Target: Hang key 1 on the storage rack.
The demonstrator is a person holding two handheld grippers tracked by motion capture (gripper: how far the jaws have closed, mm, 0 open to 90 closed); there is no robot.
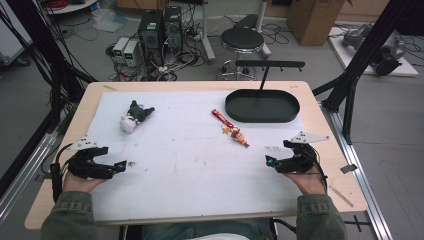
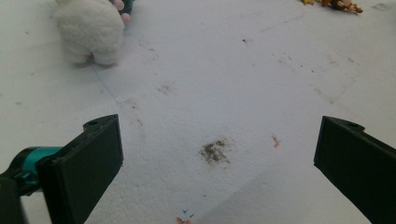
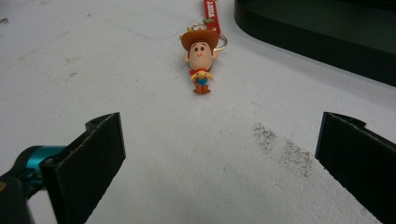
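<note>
A small cowboy figure keychain (image 1: 239, 134) with a red strap (image 1: 221, 118) lies on the white sheet left of a black oval tray (image 1: 262, 105); the right gripper view has the figure (image 3: 201, 59) ahead of the jaws. A white and dark plush toy (image 1: 134, 116) rests at the sheet's far left, and its white part (image 2: 89, 29) is at the top left of the left gripper view. My left gripper (image 1: 121, 165) rests low at the left, open and empty. My right gripper (image 1: 270, 161) rests at the right, open and empty, pointing towards the keychain.
The white sheet (image 1: 190, 165) covers most of the wooden table (image 1: 320, 125). A thin black post rises from the tray to a bar (image 1: 270, 64). Beyond the table stand a stool (image 1: 242, 40), computer boxes and cables. Black frame struts flank both sides.
</note>
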